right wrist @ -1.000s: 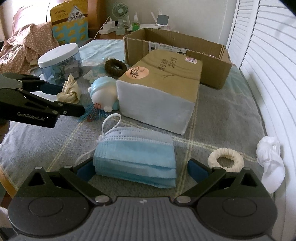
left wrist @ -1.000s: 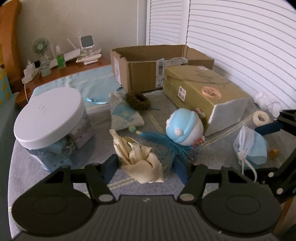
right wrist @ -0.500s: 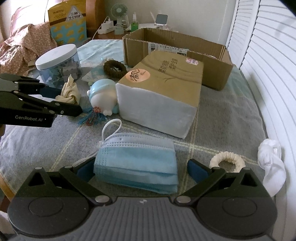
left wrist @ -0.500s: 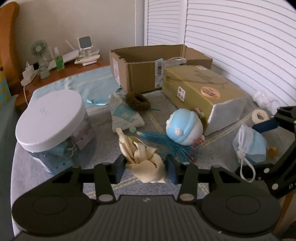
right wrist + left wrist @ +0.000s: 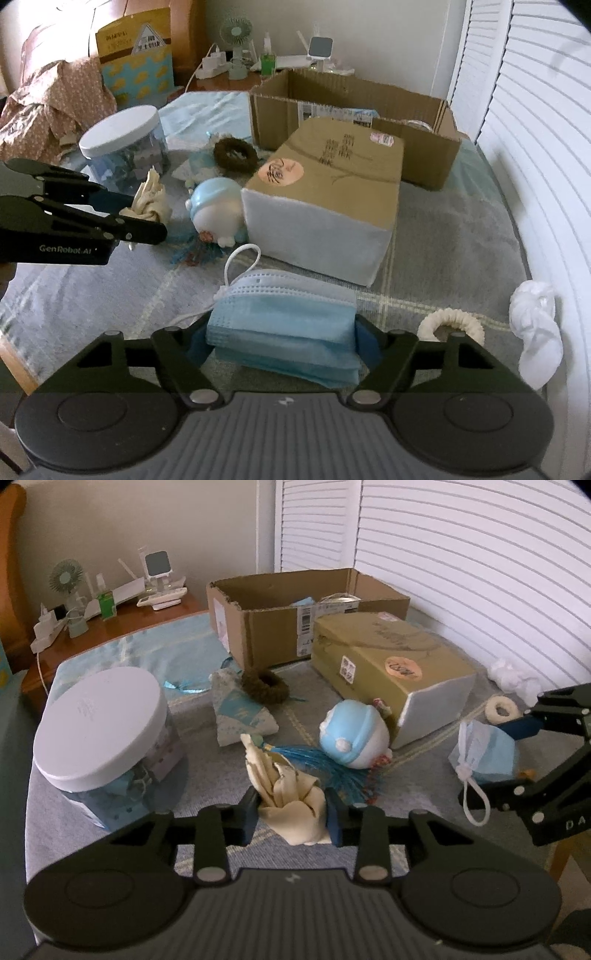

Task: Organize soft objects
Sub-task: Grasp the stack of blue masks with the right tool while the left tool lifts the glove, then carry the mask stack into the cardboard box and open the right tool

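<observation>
My left gripper (image 5: 291,814) is shut on a crumpled cream cloth (image 5: 291,794) and holds it just above the grey blanket; it also shows in the right wrist view (image 5: 151,203). My right gripper (image 5: 282,341) is shut on a stack of blue face masks (image 5: 284,332), its pads pressing both ends; the masks also show in the left wrist view (image 5: 484,749). An open cardboard box (image 5: 295,620) stands at the back.
A blue-and-white plush toy (image 5: 352,734) with a teal tassel, a brown scrunchie (image 5: 264,686), a patterned pouch (image 5: 240,716), a white-lidded jar (image 5: 103,734) and a closed tan box (image 5: 391,672) lie on the bed. A cream scrunchie (image 5: 450,326) and white cloth (image 5: 535,328) lie at right.
Both grippers have closed: the left onto the cream cloth, the right onto the mask stack. The left gripper and cloth have lifted slightly.
</observation>
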A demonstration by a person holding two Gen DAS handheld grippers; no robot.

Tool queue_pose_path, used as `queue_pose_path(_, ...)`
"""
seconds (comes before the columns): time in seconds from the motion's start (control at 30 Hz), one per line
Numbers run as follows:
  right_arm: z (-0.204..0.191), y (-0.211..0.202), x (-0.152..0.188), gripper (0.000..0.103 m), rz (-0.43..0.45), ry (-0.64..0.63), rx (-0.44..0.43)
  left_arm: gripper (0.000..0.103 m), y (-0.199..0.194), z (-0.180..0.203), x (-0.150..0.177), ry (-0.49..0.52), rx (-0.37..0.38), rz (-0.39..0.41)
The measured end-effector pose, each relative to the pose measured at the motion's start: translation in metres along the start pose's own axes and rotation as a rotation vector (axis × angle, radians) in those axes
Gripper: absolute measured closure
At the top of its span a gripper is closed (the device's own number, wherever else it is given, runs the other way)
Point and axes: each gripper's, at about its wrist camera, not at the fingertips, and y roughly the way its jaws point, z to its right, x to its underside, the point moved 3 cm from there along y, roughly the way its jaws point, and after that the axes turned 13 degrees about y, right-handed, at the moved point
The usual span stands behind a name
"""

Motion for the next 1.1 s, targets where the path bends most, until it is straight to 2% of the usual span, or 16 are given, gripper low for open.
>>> queue_pose_path(0.3, 0.003, -0.033, -0.006, 0.026, 0.069, 0.002, 0.006, 0.068, -0.023, 0.004, -0.006, -0.003, 0.045, 0.006)
queue_pose_path(0.73, 0.003, -0.070, -0.040, 0.026, 0.205, -0.018, 0.003, 0.068, -0.051, 0.011, -0.034, 0.025, 0.074, 0.081)
queue_pose_path(0.97, 0.013, -0.069, -0.076, 0.026, 0.276, 0.000, -0.009, 0.068, -0.050, 0.003, -0.060, 0.043, 0.044, 0.130)
queue_pose_path(1.1, 0.010, -0.059, -0.104, 0.026, 0.305, -0.031, -0.008, 0.068, -0.048, -0.002, -0.070, 0.049, 0.046, 0.145)
